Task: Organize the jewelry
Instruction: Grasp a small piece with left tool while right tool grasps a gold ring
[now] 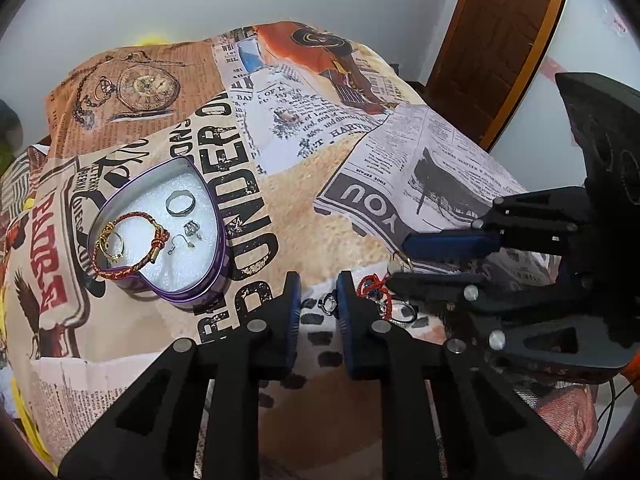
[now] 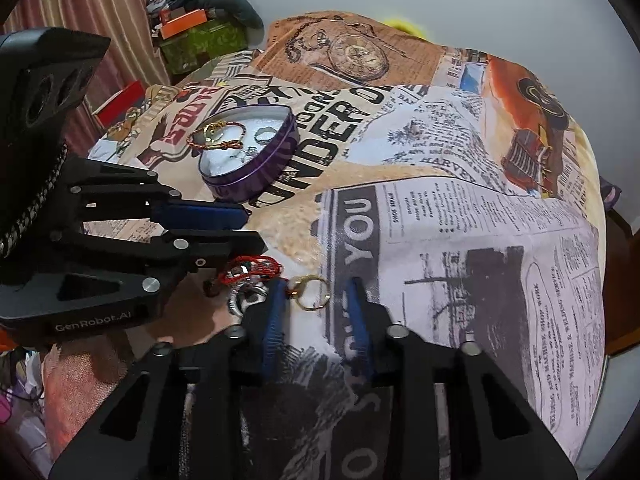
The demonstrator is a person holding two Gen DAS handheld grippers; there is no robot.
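A purple heart-shaped tin (image 1: 208, 280) (image 2: 276, 168) with white foam holds a red braided bracelet (image 1: 132, 240), a gold ring, a silver band (image 1: 181, 204) and small earrings. Loose on the cloth lie a silver ring (image 1: 329, 304), a red cord bracelet (image 1: 374, 284) (image 2: 252, 268) and a gold ring (image 2: 312, 292). My left gripper (image 1: 318, 300) is open, low over the cloth, with the silver ring between its fingers. My right gripper (image 2: 316, 300) is open, with the gold ring between its fingers. Each gripper shows in the other's view.
A newspaper-print cloth (image 1: 304, 216) covers the table. A wooden door (image 1: 500, 40) stands at the back right in the left wrist view. Striped curtains, a green box (image 2: 200, 44) and a red box (image 2: 120, 100) lie beyond the table's left side.
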